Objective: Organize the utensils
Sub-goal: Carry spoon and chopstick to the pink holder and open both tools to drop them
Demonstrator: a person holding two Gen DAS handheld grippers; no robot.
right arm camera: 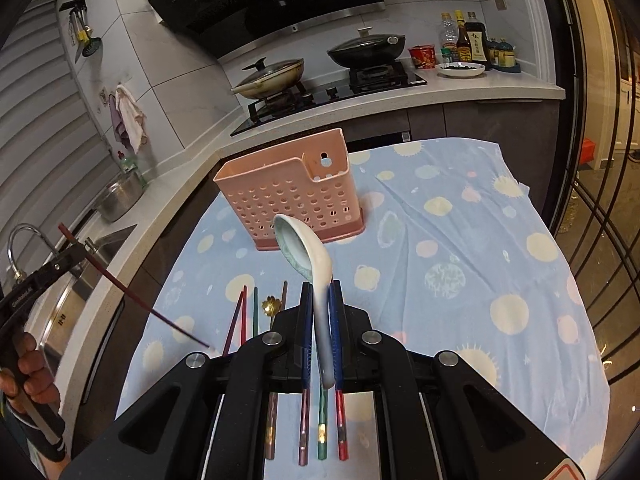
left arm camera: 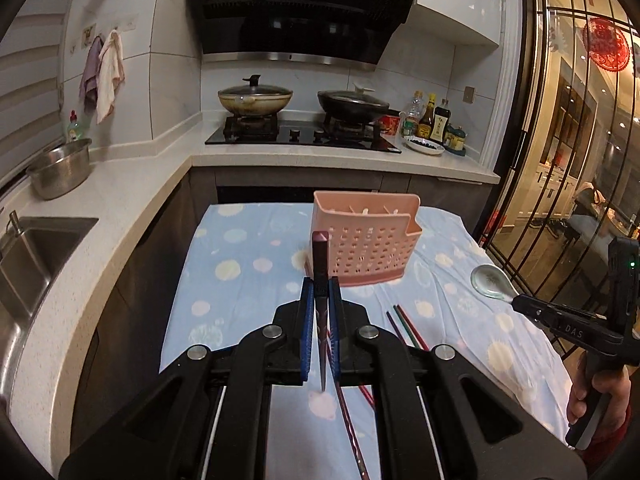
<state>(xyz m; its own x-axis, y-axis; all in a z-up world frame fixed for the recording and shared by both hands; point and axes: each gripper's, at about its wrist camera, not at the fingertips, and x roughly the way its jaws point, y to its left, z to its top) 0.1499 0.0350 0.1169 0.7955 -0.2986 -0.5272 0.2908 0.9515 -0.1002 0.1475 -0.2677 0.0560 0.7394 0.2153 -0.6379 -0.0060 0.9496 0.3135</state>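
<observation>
Ceramic spoon (right arm camera: 306, 252) pinched by right gripper (right arm camera: 320, 316), dark chopstick (left arm camera: 320, 276) clamped in left gripper (left arm camera: 320, 308), both short of pink caddy (left arm camera: 366, 236); glazed handle could slip out.

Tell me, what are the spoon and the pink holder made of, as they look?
The spoon: probably glazed ceramic, white and glossy with a greenish pattern inside the bowl. The pink holder: likely moulded plastic, matte, with thin walls and rows of punched round holes.

White tiled walls (left arm camera: 168, 40); black range hood (left arm camera: 300, 8); glass door (left arm camera: 580, 120) right.
</observation>
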